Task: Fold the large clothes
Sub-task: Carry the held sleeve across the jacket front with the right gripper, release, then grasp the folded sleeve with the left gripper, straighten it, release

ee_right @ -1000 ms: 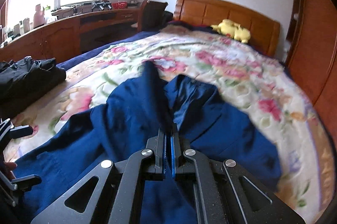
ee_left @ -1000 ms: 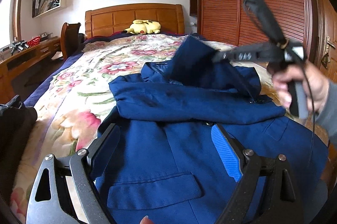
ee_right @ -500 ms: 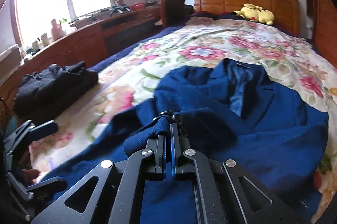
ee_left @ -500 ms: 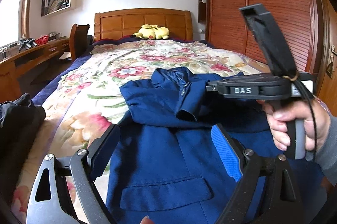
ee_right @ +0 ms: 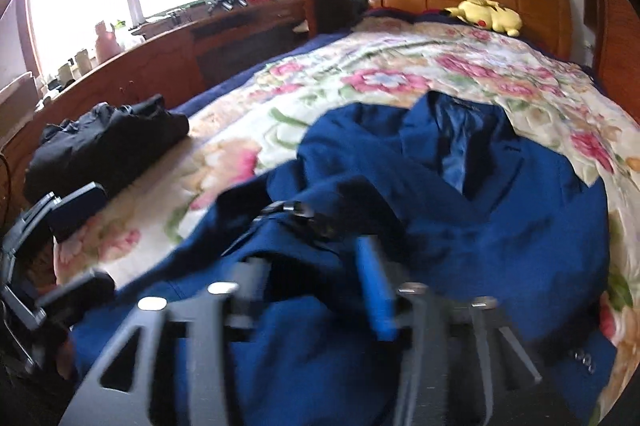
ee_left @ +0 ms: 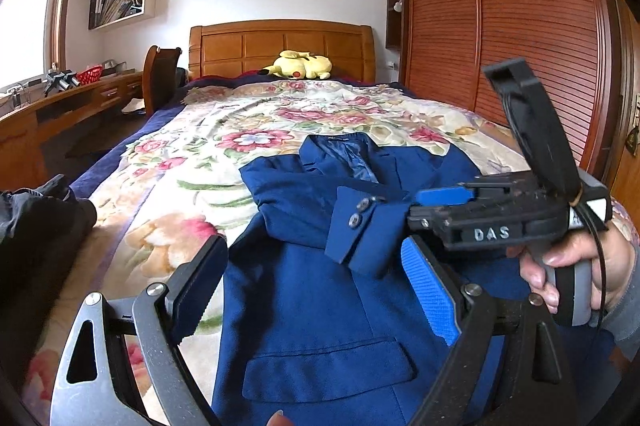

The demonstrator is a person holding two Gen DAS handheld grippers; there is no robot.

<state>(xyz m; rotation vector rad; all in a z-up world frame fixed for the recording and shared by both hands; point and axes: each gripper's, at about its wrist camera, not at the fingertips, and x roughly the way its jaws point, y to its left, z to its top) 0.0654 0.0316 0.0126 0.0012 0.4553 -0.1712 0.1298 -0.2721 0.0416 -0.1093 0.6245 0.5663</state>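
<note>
A blue suit jacket lies face up on the floral bedspread, collar toward the headboard. Its sleeve cuff with two buttons is folded across the chest. My left gripper is open and empty, low over the jacket's lower front near the pocket flap. My right gripper comes in from the right at the cuff; in the right wrist view its jaws stand apart with the cuff just ahead of them. The jacket also fills the right wrist view.
A black folded garment lies at the bed's left edge, also in the left wrist view. A yellow plush toy sits by the wooden headboard. A wooden desk runs along the left; a wardrobe stands right.
My right gripper carried the sleeve down across the jacket's chest, and its jaws have now opened, leaving the cuff lying there. My left gripper stayed open and rose slightly.
</note>
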